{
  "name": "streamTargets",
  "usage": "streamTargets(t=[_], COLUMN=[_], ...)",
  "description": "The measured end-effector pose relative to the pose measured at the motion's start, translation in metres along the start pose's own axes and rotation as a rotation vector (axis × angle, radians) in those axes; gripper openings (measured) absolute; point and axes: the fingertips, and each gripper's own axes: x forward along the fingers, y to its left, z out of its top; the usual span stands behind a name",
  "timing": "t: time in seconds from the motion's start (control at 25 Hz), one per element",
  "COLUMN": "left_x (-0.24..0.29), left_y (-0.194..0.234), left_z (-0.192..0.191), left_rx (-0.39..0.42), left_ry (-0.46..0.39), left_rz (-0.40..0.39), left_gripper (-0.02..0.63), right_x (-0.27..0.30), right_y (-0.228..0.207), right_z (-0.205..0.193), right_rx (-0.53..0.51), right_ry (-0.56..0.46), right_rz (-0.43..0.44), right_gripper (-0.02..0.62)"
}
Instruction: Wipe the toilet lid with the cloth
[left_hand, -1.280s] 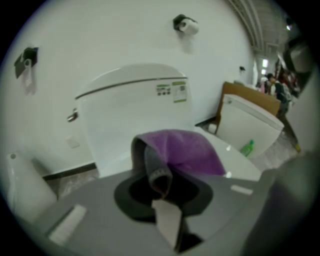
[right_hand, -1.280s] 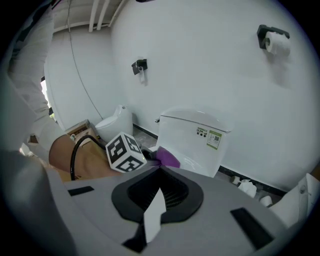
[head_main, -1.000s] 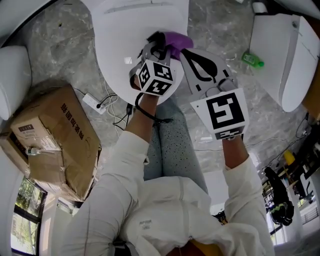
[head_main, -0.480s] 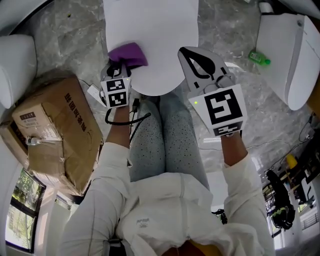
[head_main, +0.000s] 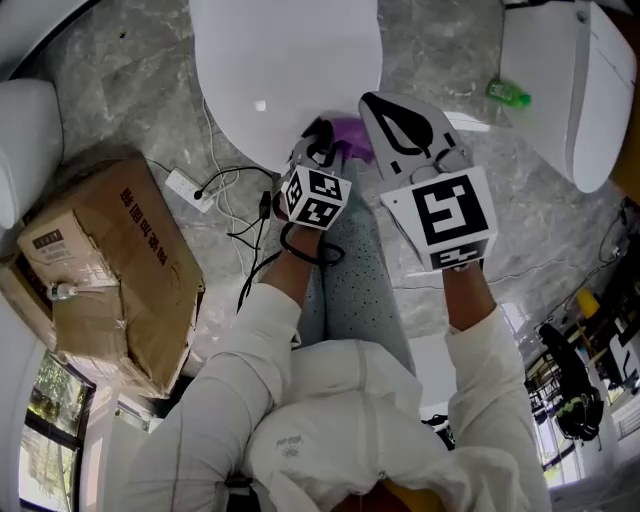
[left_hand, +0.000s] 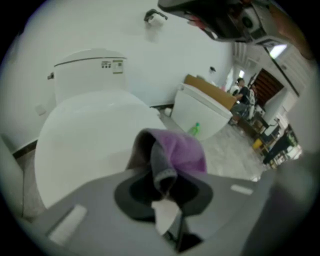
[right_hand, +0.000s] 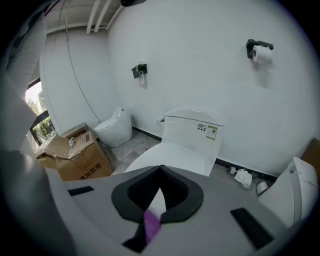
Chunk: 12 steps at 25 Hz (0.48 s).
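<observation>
Left claw (left_hand: 163, 181) clamps cloth (left_hand: 184, 150); head view hides grip.

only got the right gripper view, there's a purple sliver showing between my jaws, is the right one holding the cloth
Observer: No, that purple lies beyond your jaws. The cloth is clamped in the left gripper.
Operator: where's the cloth on the lid then
Observer: In the head view it is at the near rim of the toilet lid, beside the tip of the right gripper.
Operator: anything on the floor off to my right
Observer: A green bottle lies on the floor by the neighbouring toilet.
</observation>
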Motion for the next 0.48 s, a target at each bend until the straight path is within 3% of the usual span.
streamTargets(t=[0.16,0.4,0.48], left_x=[-0.027,-0.086,-0.102], left_y=[0.014,0.085,0.096], left_z=[-0.040,-0.119,-0.127], left_rx=[-0.067,-0.277,-0.303], left_ry=[0.036,0.136,0.132], left_rz=[0.023,0.184,0.209], left_gripper=[0.052,0.052,0.052], right_x=[-0.009,-0.014,-0.017], right_y=[0.016,0.055,0.069], right_z=[-0.003,0.004,0.010], right_rx=[-0.001,-0.008,-0.014], right_ry=[-0.009,-0.036,-0.051], right_rz=[-0.002,0.003,0.003], right_gripper=[0.014,0.014,0.014])
